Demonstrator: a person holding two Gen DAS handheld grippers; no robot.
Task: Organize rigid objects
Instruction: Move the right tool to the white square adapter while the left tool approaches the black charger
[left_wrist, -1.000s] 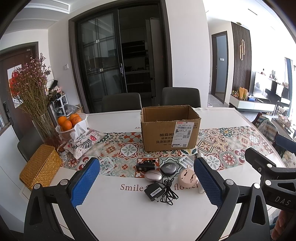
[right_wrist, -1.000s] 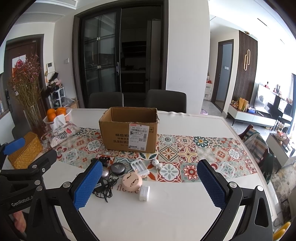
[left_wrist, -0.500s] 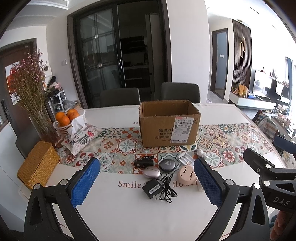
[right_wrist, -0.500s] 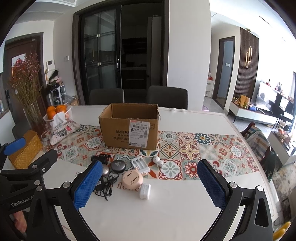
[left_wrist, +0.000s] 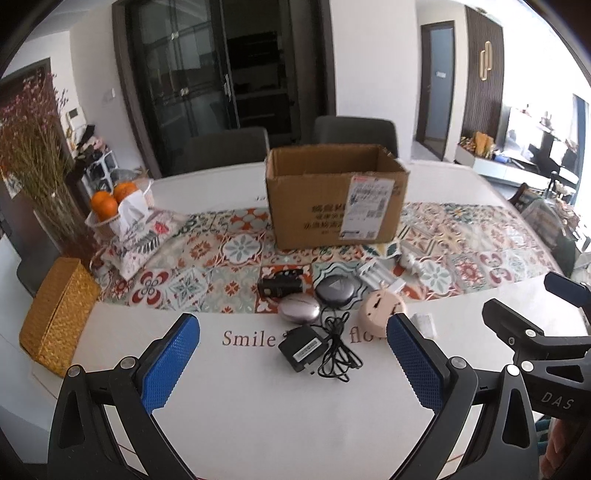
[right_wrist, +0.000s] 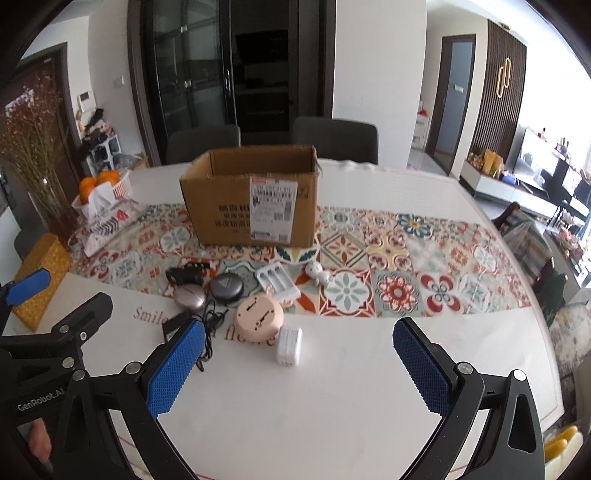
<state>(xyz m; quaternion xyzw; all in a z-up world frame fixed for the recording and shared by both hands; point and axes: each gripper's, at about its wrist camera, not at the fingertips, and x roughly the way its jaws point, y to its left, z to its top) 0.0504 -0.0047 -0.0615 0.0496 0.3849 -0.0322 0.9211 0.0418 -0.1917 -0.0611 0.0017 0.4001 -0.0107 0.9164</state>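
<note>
Both cameras are sitting closer to the table than a second ago, so the box and the clutter are filling more of each view. Through the left wrist view, the left gripper (left_wrist: 293, 356) is hovering above the white table (left_wrist: 258, 417) with its jaws spread wide and nothing between them; the black charger (left_wrist: 301, 349) and its coiled cable (left_wrist: 338, 354) are lying just ahead, between the two blue pads. Beyond those, a silver oval case (left_wrist: 299, 309), a dark round case (left_wrist: 334, 291) and a black gadget (left_wrist: 279, 285) are clustering, with the pink round device (left_wrist: 380, 312) just ahead of the right-hand pad. The open cardboard box (left_wrist: 334, 201) is standing farther ahead on the patterned runner (left_wrist: 221, 258). Through the right wrist view, the right gripper (right_wrist: 297, 365) is also holding its jaws wide and empty. A white adapter (right_wrist: 289, 345) is lying ahead between the pads, nearer the left-hand one, with the pink round device (right_wrist: 259, 316) just beyond it. A white battery holder (right_wrist: 277, 282) and a small white figure (right_wrist: 318, 274) are resting farther ahead, before the cardboard box (right_wrist: 251, 201).
</note>
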